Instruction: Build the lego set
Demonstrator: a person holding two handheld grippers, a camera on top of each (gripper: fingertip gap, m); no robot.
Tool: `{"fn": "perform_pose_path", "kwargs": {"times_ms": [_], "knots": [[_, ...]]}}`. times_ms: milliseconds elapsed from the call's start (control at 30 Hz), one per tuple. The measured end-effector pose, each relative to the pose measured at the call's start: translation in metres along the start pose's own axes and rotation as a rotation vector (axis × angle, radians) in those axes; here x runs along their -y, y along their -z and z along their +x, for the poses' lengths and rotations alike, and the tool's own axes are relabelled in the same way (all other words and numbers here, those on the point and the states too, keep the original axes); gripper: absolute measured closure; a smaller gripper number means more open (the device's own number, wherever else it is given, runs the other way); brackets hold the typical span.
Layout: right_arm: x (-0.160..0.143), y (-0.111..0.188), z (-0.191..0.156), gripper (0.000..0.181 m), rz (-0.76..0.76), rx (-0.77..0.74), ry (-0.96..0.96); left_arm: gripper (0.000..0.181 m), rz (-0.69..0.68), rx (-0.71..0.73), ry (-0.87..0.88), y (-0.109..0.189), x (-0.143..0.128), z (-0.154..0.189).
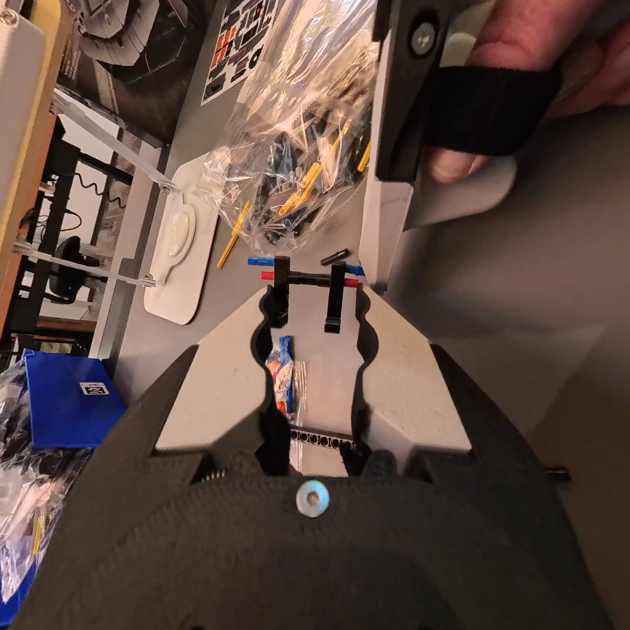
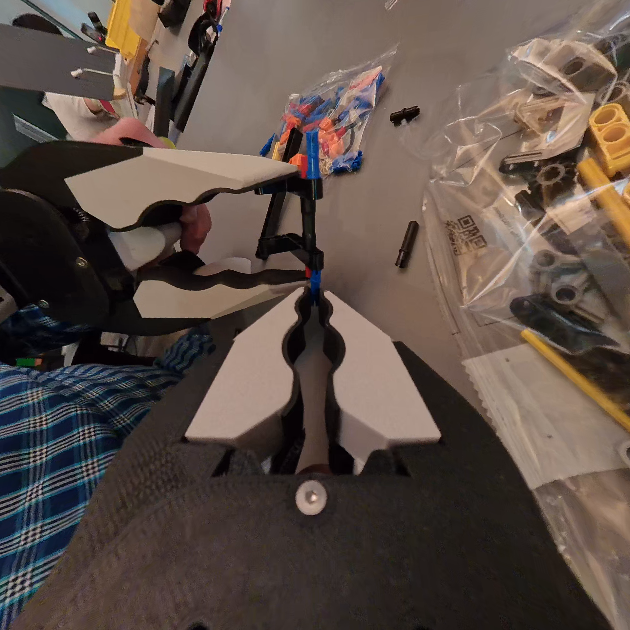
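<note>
A small black lego assembly hangs above the grey table: two black beams joined by a black axle, with blue and red pins sticking out of each side. My left gripper is shut on it across its width, one fingertip against each side. In the right wrist view the left gripper comes in from the left with the assembly between its fingers. My right gripper is shut on the blue pin at the assembly's near end. In the left wrist view the right gripper reaches in from the upper right.
An open bag of black and yellow parts lies at right, also behind the assembly. A small bag of blue and orange pins lies beyond. Two loose black pins, a yellow axle and a white board lie on the table.
</note>
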State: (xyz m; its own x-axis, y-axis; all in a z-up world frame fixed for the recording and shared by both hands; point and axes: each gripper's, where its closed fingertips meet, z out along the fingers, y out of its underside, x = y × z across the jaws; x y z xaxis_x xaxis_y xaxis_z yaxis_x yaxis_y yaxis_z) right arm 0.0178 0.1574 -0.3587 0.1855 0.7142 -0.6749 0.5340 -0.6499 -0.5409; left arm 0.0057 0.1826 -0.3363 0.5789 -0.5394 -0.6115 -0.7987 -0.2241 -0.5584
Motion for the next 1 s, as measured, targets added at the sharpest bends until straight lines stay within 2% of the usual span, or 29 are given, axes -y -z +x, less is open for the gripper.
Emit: {"fn": "perform_pose_path", "kwargs": {"times_ms": [333, 667, 1000], "knots": [[-0.005, -0.001, 0.003, 0.181, -0.071, -0.047, 0.088, 0.136, -0.005, -0.028, -0.054, -0.001, 0.001, 0.005], [-0.014, -0.003, 0.002, 0.181, -0.182, 0.005, 0.064, 0.136, -0.027, -0.020, -0.176, -0.001, -0.002, 0.009], [-0.014, -0.004, 0.003, 0.181, -0.178, 0.051, 0.006, 0.136, -0.006, -0.012, -0.276, -0.003, 0.000, 0.010]]}}
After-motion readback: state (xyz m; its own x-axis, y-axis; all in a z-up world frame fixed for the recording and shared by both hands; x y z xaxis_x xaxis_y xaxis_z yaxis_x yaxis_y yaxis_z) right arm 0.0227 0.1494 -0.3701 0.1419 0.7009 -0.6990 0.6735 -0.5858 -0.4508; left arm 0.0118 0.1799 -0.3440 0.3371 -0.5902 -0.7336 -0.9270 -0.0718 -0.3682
